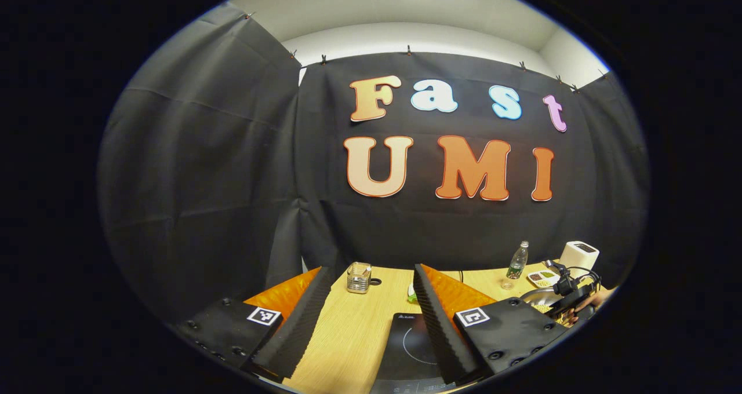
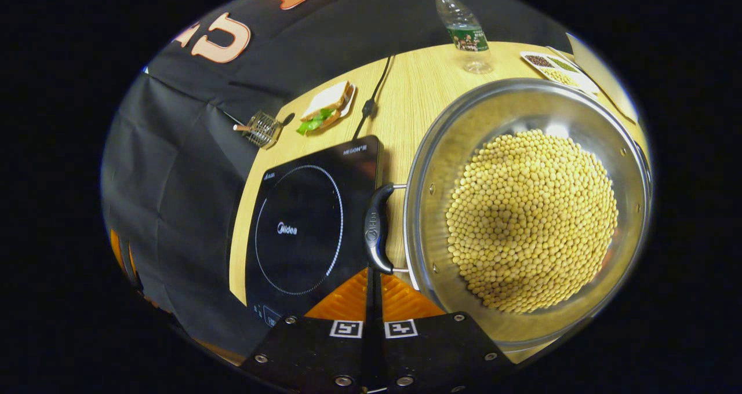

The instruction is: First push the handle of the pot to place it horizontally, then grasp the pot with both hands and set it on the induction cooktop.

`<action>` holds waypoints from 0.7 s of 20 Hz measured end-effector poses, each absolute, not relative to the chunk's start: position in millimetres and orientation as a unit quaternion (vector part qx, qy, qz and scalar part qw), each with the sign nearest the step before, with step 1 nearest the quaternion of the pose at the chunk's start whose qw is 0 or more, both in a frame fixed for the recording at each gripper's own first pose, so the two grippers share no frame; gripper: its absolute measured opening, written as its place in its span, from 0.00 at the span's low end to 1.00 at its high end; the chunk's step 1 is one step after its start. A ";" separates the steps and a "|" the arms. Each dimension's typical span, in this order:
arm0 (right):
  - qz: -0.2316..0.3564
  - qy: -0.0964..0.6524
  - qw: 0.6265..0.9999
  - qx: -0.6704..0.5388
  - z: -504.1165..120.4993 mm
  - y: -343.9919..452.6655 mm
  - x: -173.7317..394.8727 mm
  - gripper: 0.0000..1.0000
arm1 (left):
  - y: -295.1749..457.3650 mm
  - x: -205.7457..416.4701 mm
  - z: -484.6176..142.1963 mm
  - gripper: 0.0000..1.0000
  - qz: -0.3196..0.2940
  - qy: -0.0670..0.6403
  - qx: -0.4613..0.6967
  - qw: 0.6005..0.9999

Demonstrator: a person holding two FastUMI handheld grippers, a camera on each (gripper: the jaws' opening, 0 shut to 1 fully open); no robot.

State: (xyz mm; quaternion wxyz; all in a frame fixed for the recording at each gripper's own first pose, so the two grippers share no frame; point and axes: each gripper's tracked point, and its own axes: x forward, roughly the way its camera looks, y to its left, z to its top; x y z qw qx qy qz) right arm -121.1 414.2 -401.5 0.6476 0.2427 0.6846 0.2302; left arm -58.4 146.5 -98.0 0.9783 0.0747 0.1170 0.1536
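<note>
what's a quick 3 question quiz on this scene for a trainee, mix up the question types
1. True or false: the pot already sits on the induction cooktop.
2. Multiple choice: what fills the pot? A) water B) small round yellow beans C) nothing
3. Short answer: how do the jaws of the right gripper and the left gripper stand?

Key
1. False. The pot stands on the wooden table beside the cooktop, with its near handle reaching over the cooktop's edge.
2. B, the beans.
3. The right gripper's fingers are closed together just short of the handle, gripping nothing; the left gripper's are spread wide above the table.
</note>
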 end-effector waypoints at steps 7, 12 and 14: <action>0.232 0.671 0.663 0.238 -403.9 419.8 -104.2 0.00 | 137.6 -67.4 -104.2 0.94 0.149 0.128 0.073 0.978; 0.267 0.633 0.689 0.231 -368.5 388.5 -99.2 0.00 | 115.9 -57.1 -111.7 0.94 0.126 0.138 0.058 0.981; 0.276 0.607 0.713 0.218 -352.0 365.5 -92.8 0.00 | 95.9 -49.6 -120.4 0.98 0.104 0.148 0.046 0.982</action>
